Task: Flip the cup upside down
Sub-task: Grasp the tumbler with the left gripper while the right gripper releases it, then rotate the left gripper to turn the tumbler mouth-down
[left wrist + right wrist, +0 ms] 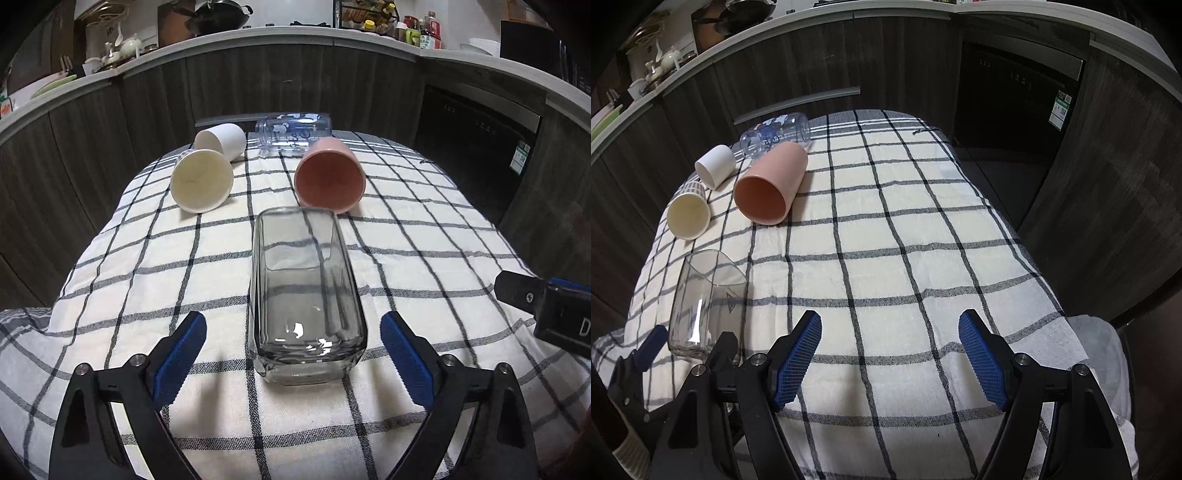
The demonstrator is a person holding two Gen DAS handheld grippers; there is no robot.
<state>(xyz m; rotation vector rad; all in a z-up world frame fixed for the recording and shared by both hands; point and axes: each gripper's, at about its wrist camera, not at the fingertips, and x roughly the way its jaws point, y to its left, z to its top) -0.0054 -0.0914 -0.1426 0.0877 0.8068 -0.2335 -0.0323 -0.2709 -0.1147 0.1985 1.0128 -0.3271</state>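
Observation:
A clear square glass cup (304, 295) lies on its side on the checked cloth, base toward me, mouth pointing away. My left gripper (293, 354) is open with its blue pads on either side of the cup's base, apart from it. In the right wrist view the same glass cup (707, 299) lies at the left, with the left gripper's fingers (650, 345) around its base. My right gripper (890, 354) is open and empty over bare cloth to the right of the cup. It also shows at the right edge of the left wrist view (546, 310).
A pink cup (330, 177), a cream paper cup (201, 181), a white cup (221, 140) and a clear printed bottle (293, 134) lie on their sides at the far end of the checked cloth (923, 240). Dark cabinets and a counter stand behind the table.

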